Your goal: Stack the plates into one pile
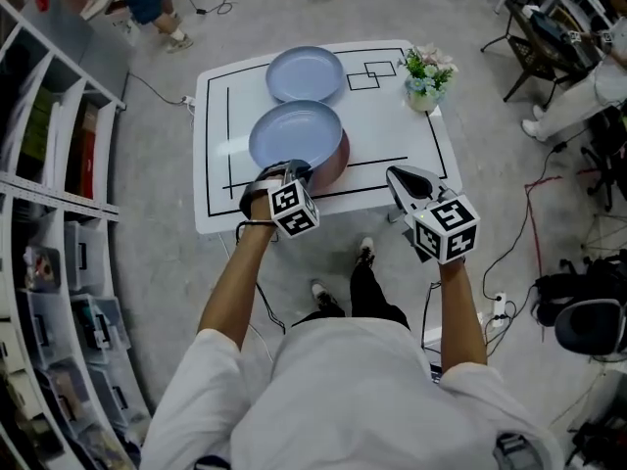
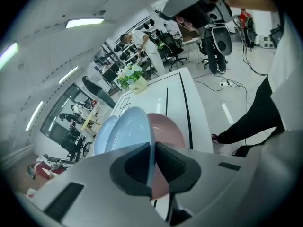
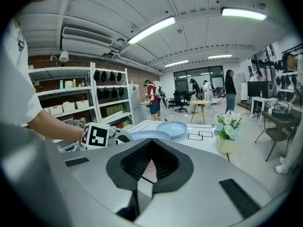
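A blue plate (image 1: 294, 130) rests on top of a pink plate (image 1: 336, 160) near the front edge of the white table (image 1: 392, 125). My left gripper (image 1: 294, 171) is shut on this blue plate's near rim; in the left gripper view the thin rim (image 2: 128, 129) runs between the two pads, with the pink plate (image 2: 170, 131) just under it. A second blue plate (image 1: 305, 72) lies alone further back. My right gripper (image 1: 397, 176) hovers shut and empty off the table's front right corner.
A small pot of flowers (image 1: 427, 76) stands at the table's far right. Black lines mark the tabletop. Shelving (image 1: 59, 213) fills the left side. Chairs, cables and people are around the room's edges.
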`<state>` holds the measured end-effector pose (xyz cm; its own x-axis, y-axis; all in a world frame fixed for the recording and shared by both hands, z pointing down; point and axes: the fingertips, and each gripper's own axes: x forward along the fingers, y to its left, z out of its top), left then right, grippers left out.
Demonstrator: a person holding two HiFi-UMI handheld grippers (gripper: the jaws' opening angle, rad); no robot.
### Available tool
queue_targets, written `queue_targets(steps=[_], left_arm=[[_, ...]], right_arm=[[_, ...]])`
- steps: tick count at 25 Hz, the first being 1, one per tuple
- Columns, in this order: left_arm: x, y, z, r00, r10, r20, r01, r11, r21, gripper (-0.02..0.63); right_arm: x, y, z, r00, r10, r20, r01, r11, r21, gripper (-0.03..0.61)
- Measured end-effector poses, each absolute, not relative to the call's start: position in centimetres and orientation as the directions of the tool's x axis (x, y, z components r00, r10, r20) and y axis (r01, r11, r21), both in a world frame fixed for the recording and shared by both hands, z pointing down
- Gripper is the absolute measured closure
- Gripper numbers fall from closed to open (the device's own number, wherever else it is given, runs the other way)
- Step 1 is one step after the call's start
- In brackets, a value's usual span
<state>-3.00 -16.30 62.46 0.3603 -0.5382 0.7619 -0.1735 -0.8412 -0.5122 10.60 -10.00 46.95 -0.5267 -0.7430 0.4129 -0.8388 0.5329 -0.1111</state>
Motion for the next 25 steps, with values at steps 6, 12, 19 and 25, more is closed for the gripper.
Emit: queue_targets(steps=[6, 12, 19, 25], left_arm=[[-1.8, -14.1, 64.9, 0.382, -0.469, 0.796, -0.15, -0.882, -0.447, 0.561], [-1.5, -13.6, 66.8, 0.395, -0.397, 0.829, -0.193, -0.918, -0.347, 0.464], [-1.7, -14.4, 67.0, 0.43, -0.335, 0.839, -0.285, -0.932, -0.226, 0.416], [-3.0, -14.5, 63.7, 0.576, -0.374, 0.727, -0.442, -0.891, -0.108, 0.413]], right_arm=[[11.1, -7.0, 46.9, -0.511, -0.767, 0.388, -0.856, 0.496, -0.148, 0.563], [11.5, -5.1, 47.1, -0.513, -0.772, 0.374, -0.857, 0.483, -0.179, 0.563], [11.3, -4.4, 48.0, -0.515, -0.761, 0.394, -0.856, 0.482, -0.188, 0.563], [10.8, -6.0, 47.4, -0.496, -0.773, 0.395, -0.866, 0.475, -0.156, 0.563]])
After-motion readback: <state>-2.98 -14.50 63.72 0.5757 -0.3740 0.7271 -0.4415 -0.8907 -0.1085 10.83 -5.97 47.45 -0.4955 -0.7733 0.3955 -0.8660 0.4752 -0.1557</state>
